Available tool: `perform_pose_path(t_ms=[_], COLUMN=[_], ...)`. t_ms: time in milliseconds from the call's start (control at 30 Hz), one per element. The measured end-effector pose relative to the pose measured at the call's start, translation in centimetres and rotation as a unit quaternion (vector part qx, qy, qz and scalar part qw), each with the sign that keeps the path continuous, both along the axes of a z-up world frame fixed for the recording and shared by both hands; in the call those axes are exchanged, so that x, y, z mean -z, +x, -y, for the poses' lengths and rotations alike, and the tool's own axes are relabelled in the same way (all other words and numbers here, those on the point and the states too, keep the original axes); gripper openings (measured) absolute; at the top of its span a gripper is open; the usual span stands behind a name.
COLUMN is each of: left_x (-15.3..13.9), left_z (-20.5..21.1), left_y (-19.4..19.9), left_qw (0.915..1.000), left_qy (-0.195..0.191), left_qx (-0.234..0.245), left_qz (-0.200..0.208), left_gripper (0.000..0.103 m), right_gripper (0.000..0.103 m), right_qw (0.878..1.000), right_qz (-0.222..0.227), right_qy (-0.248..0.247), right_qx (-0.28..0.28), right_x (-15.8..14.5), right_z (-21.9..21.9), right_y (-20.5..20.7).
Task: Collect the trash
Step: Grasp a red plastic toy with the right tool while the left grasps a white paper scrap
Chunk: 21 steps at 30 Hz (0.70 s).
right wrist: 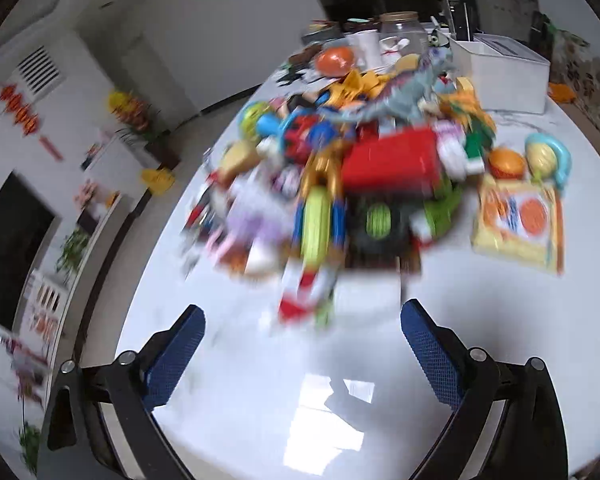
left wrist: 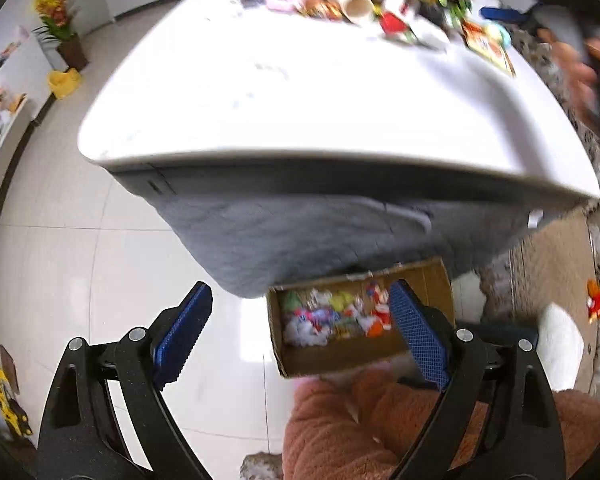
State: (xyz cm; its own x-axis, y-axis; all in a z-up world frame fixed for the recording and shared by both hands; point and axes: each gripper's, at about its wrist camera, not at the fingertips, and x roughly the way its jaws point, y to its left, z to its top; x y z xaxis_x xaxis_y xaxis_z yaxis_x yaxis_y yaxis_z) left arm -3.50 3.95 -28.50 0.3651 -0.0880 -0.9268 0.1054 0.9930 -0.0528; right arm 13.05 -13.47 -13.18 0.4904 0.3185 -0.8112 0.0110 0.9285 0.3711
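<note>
A glossy white desk [right wrist: 260, 400] with rounded edges stands on a pale tiled floor [left wrist: 60, 260]. At its far side lies a blurred heap of toys and wrappers [right wrist: 340, 184] — a red box, a grey dinosaur, perhaps a toy burger. Below the desk edge, a cardboard box [left wrist: 340, 356] on the floor holds colourful trash. Both the left gripper [left wrist: 296, 320] and right gripper [right wrist: 302, 340] have jaws spread wide, holding nothing. A potted flower [left wrist: 56, 20] stands by the white wall.
</note>
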Motion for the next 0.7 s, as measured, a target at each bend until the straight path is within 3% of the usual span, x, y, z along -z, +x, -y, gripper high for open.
perform_pose_path(t_ms=[133,267,400,467,533,600,633,700], left_x=[-0.3,-0.4,-0.4,-0.4,-0.4,-0.5,-0.5,-0.9], left_z=[-1.5,-2.8,-4.1,-4.2,-4.2,-4.1,-4.1,-4.0], left_y=[0.1,-0.2,0.2,0.2,0.1,0.1,0.1,0.4], left_qw=[0.9996,0.9988,0.9976,0.9975,0.9978,0.9981,0.9982,0.9985], left_qy=[0.0,0.0,-0.008,-0.007,-0.001,0.0,0.0,-0.002], left_qx=[-0.027,-0.047,-0.069,-0.07,-0.065,-0.061,-0.059,-0.054], left_qz=[0.01,0.012,0.006,0.007,0.006,0.006,0.006,0.01], left_gripper=[0.088,0.088,0.088,0.088,0.088,0.088,0.088,0.088], right_gripper=[0.085,0.085,0.085,0.075,0.073,0.062,0.046,0.036], right_qw=[1.0,0.997,0.986,0.979,0.97,0.965,0.964,0.959], right_qz=[-0.012,-0.029,-0.066,-0.071,-0.082,-0.079,-0.078,-0.076], right_qy=[-0.02,0.016,0.068,0.104,0.136,0.142,0.145,0.177], right_qx=[0.015,0.068,0.133,0.16,0.185,0.206,0.21,0.207], right_x=[0.2,-0.4,1.3,2.0,3.0,3.2,3.2,3.3], right_z=[-0.4,1.9,4.7,5.9,6.7,7.3,7.5,8.2], right_y=[4.3,5.2,6.4,7.2,8.2,8.8,9.1,8.9])
